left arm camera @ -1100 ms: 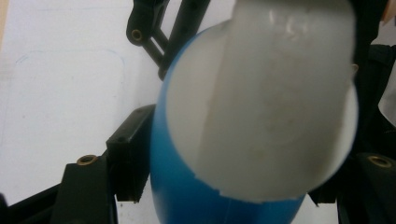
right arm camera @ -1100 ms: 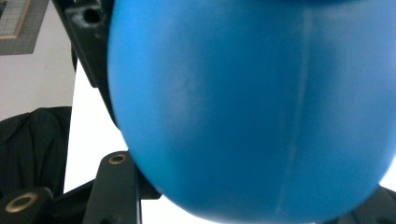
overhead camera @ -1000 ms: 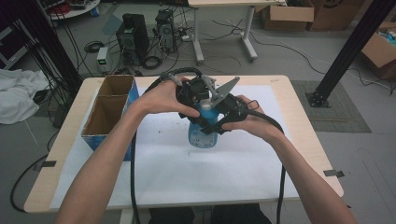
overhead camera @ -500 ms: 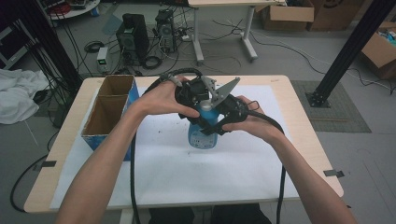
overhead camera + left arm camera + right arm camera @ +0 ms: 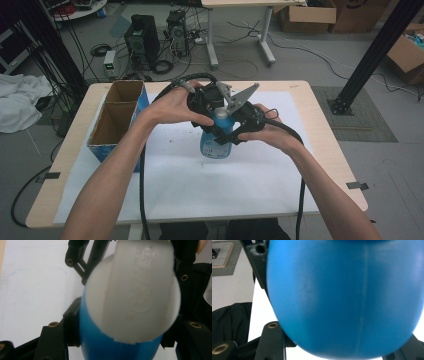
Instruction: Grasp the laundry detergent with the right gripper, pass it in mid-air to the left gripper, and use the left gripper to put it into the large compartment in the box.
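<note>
The blue bottle is kept upright on the white surface, its cap clamped by the left gripper and its body by the right gripper, whose jaws have just been opening slightly, apparently so the cap can be twisted.

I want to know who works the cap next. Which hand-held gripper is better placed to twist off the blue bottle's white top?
Probably the left hand-held gripper: its jaws clamp the blue bottle by its white top. The right hand-held gripper grips the body, steadying it.
</note>
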### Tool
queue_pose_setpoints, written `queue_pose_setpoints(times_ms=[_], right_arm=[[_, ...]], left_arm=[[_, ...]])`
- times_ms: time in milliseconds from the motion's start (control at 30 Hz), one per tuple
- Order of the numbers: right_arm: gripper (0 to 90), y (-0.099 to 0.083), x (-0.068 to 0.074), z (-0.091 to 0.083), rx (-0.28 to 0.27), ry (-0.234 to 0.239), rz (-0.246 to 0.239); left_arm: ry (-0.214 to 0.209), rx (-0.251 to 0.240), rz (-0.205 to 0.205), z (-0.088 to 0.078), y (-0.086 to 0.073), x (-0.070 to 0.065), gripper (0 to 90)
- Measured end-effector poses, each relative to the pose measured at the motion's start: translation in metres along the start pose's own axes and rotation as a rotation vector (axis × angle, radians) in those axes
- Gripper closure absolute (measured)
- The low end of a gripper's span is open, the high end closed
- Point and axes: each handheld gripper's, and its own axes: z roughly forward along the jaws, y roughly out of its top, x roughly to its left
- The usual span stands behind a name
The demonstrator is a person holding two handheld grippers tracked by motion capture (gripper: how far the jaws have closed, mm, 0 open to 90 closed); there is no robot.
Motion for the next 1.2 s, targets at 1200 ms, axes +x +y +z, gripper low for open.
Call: queue_pose_setpoints(times_ms=[1200], right_arm=[[15.2,-0.011,-0.001,-0.016,0.024,-0.041,0.064]], left_arm=[[0.005,0.007,-0.056,-0.010,-0.007,0.001,37.3]])
